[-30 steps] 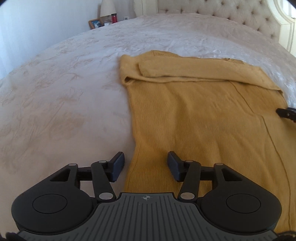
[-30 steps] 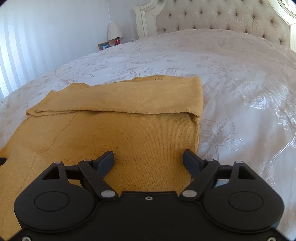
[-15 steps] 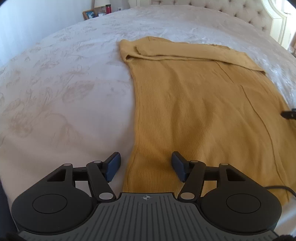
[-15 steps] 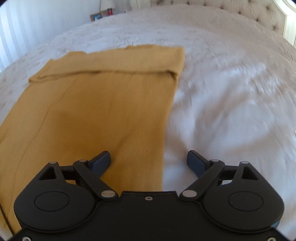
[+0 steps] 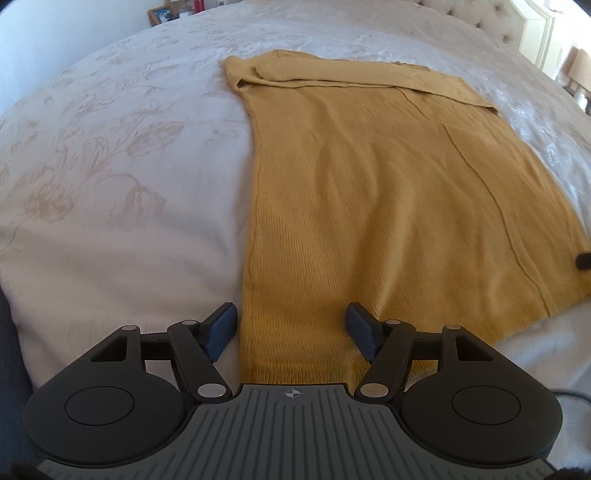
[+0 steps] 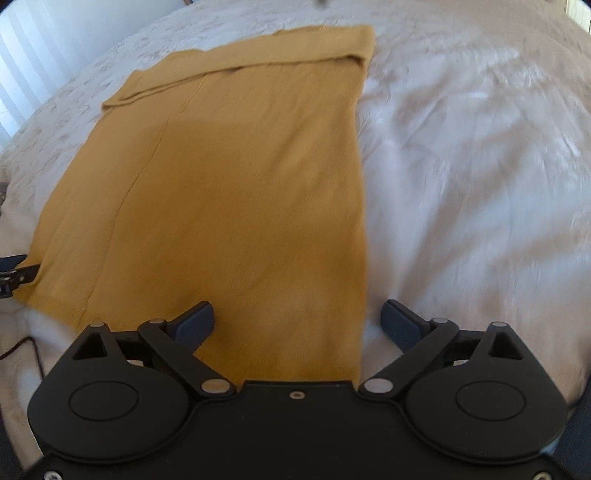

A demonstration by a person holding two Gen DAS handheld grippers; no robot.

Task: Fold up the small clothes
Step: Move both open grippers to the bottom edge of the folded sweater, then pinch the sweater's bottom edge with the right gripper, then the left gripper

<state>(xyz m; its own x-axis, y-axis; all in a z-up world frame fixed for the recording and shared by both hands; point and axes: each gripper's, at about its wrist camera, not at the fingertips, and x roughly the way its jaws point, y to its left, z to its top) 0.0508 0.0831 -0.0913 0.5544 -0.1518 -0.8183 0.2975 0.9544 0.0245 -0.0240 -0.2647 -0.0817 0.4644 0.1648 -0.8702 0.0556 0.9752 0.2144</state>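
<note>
A mustard-yellow knitted garment (image 5: 388, 192) lies flat on the bed, its far end folded over into a band. It also shows in the right wrist view (image 6: 236, 184). My left gripper (image 5: 291, 330) is open and empty, straddling the garment's near left corner at the hem. My right gripper (image 6: 297, 325) is open and empty, straddling the near right corner; its view is blurred. The right gripper's tip (image 5: 583, 260) shows at the left view's right edge. The left gripper's tip (image 6: 13, 273) shows at the right view's left edge.
The bed has a white floral-patterned bedspread (image 5: 110, 166) around the garment. A tufted headboard (image 5: 480, 14) stands at the far end. A nightstand with a picture frame (image 5: 162, 13) is at the far left. A thin cable (image 6: 22, 347) lies near the left edge.
Both grippers have drawn back toward me along the garment and now sit at its near hem corners. Both stay open. The garment has not moved.
</note>
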